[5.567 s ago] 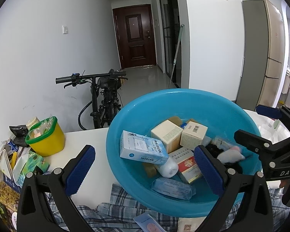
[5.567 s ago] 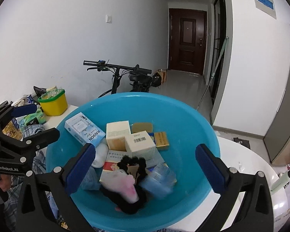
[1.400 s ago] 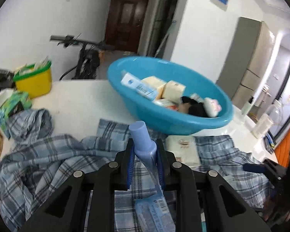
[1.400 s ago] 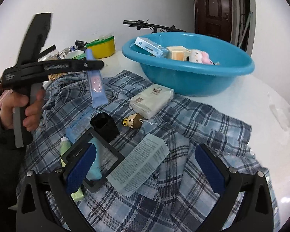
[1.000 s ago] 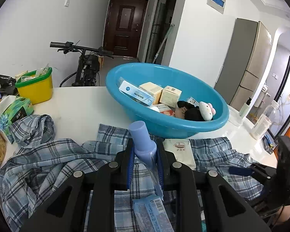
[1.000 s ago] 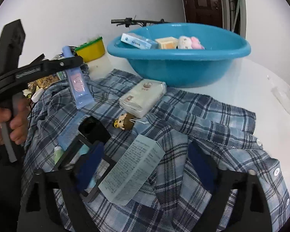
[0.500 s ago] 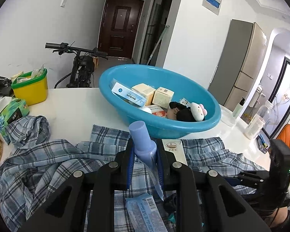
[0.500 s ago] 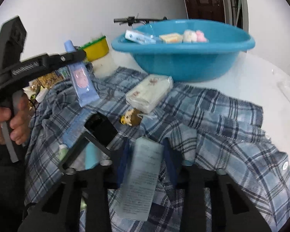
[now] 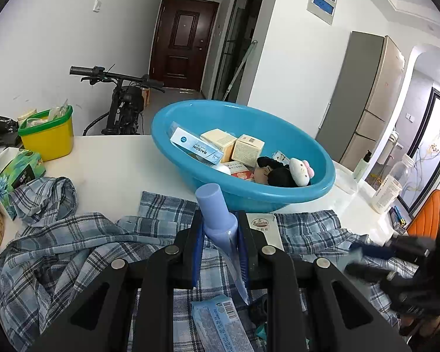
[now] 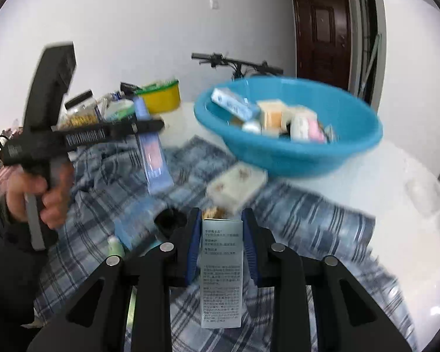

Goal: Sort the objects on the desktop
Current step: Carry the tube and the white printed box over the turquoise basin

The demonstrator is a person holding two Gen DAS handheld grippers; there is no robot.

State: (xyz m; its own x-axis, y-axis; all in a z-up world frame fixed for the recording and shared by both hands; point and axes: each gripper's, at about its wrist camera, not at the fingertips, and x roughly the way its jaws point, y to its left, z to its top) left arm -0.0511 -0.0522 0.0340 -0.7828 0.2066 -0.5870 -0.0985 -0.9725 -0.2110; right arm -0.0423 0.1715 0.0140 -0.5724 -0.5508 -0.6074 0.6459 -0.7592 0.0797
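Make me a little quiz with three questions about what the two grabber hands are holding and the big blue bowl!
1. True or false: the left gripper is shut on a pale blue tube.
2. What is the right gripper holding? A) a yellow tub B) a tall silvery box with small print C) a plush toy
3. Fill in: the white plush toy lies inside the blue ____.

Key:
1. True; the tube stands cap up between the pads.
2. B; the silvery box is clamped between the blue pads.
3. basin, beside the small boxes.
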